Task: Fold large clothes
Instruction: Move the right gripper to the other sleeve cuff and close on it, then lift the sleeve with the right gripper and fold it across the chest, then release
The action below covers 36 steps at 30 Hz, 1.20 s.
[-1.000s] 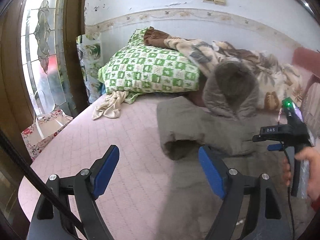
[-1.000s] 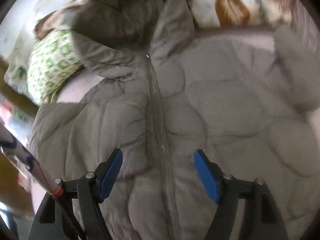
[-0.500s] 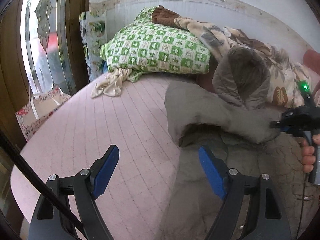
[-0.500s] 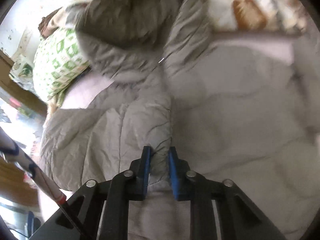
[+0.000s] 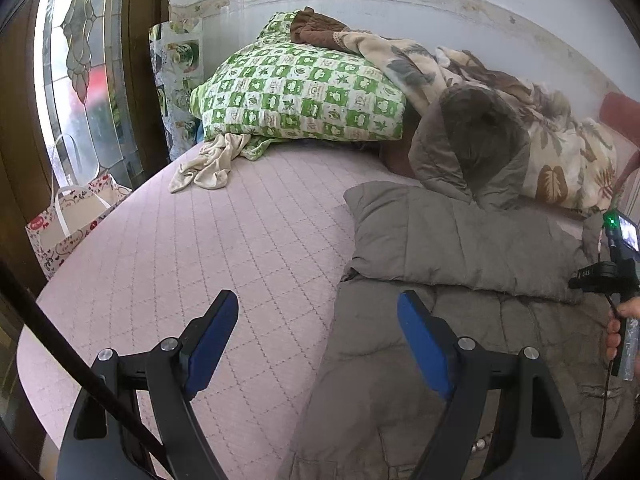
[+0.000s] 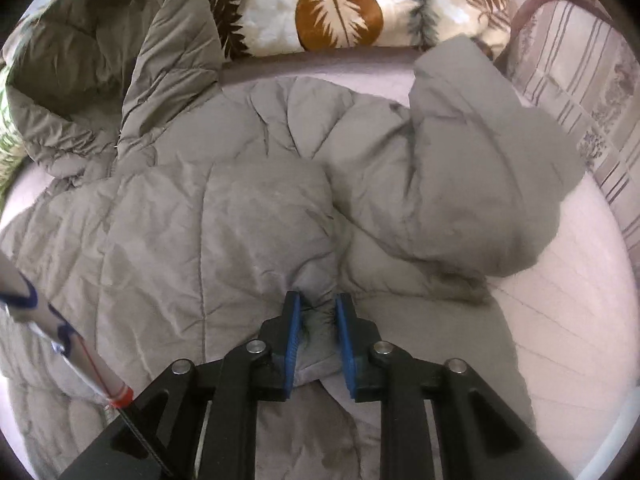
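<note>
— Grey-brown quilted padding is bunched between the blue pads of the right gripper (image 6: 318, 334); a second ago those jaws stood wide over the long hooded puffer coat (image 6: 224, 216), then they closed onto a pinch of it and have eased slightly since.

— So the fold has begun?

— I'd judge so: the right side has its hold and has carried the fabric sideways. The left gripper (image 5: 316, 336) has dropped a little towards the coat's edge, released, jaws wide, nothing between them.

— Where does the coat lie?

— Spread on the pink quilted mattress (image 5: 208, 264), one sleeve (image 5: 460, 240) folded across the body, the other (image 6: 480, 184) flopped beside it. Its hood (image 5: 480, 136) leans on the leaf-print blanket (image 6: 332, 4), beyond which sits the green checked pillow (image 5: 300, 92).
</note>
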Tool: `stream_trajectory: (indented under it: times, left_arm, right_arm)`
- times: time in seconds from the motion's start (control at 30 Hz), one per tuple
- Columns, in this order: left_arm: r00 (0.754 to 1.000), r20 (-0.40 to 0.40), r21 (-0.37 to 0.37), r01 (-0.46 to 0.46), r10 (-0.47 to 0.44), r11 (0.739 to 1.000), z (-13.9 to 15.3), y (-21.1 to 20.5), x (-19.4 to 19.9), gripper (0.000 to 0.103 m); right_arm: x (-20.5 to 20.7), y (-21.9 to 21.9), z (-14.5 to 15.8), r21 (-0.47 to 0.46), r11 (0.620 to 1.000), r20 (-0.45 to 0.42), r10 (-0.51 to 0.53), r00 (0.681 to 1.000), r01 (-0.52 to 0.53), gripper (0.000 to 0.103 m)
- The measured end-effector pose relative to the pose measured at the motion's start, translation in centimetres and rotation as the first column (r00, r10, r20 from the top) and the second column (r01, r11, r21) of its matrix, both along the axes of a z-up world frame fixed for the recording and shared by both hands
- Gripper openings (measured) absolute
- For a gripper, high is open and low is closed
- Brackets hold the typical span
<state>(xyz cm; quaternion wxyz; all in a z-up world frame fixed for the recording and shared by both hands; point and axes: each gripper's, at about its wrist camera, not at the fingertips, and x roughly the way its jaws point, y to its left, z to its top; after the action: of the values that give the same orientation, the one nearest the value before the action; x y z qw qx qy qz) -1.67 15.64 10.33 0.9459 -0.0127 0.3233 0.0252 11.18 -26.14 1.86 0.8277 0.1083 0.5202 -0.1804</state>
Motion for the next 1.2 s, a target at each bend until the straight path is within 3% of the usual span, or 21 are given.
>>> stream_trajectory:
  times: [0.03, 0.1, 0.17, 0.23, 0.43, 0.67, 0.9, 1.03, 1.2]
  left_arm:
    - [1.000, -0.001, 0.008, -0.003, 0.003, 1.000, 0.0, -0.2, 0.0, 0.081]
    - [1.000, -0.004, 0.007, -0.004, 0.004, 1.000, 0.1, -0.2, 0.0, 0.081]
    - [1.000, -0.005, 0.003, -0.007, 0.007, 1.000, 0.2, -0.3, -0.1, 0.081]
    - [1.000, -0.001, 0.010, -0.008, 0.008, 1.000, 0.2, -0.4, -0.1, 0.081]
    - [1.000, 0.004, 0.011, 0.000, 0.000, 1.000, 0.6, -1.3, -1.1, 0.081]
    - [0.999, 0.005, 0.028, 0.043, -0.043, 0.999, 0.8, -3.6, -2.4, 0.082]
    - [0.994, -0.044, 0.053, 0.107, -0.104, 0.993, -0.4, -6.9, -2.2, 0.082]
    - [0.984, -0.105, 0.013, 0.146, -0.144, 0.989, -1.9, -8.3, -1.3, 0.082]
    - [0.959, -0.204, -0.037, 0.193, -0.196, 0.981, -5.0, -10.4, 0.0, 0.082]
  right_arm:
    - [0.2, 0.2, -0.1, -0.018, 1.000, -0.003, -0.008, 1.000, 0.008, 0.033]
    - [0.4, 0.3, 0.0, -0.049, 0.998, 0.013, -0.029, 0.999, 0.030, 0.066]
    - [-0.2, -0.3, 0.7, -0.041, 0.998, 0.053, -0.037, 0.998, 0.040, 0.084]
    - [-1.0, -1.0, 1.5, -0.004, 0.999, 0.085, -0.031, 0.996, 0.032, 0.085]
    - [-4.8, -2.5, 5.6, -0.033, 0.999, 0.162, -0.016, 0.987, 0.022, 0.085]
    - [-8.8, -7.4, 8.1, 0.016, 0.995, 0.199, -0.100, 0.975, 0.098, 0.085]
    - [-11.5, -16.0, 7.8, 0.029, 0.973, 0.165, -0.231, 0.959, 0.229, 0.085]
    - [-11.8, -20.3, 6.7, 0.031, 0.961, 0.134, -0.278, 0.951, 0.276, 0.085]
    - [-11.5, -25.6, 4.8, 0.198, 0.923, 0.156, -0.363, 0.919, 0.331, 0.085]
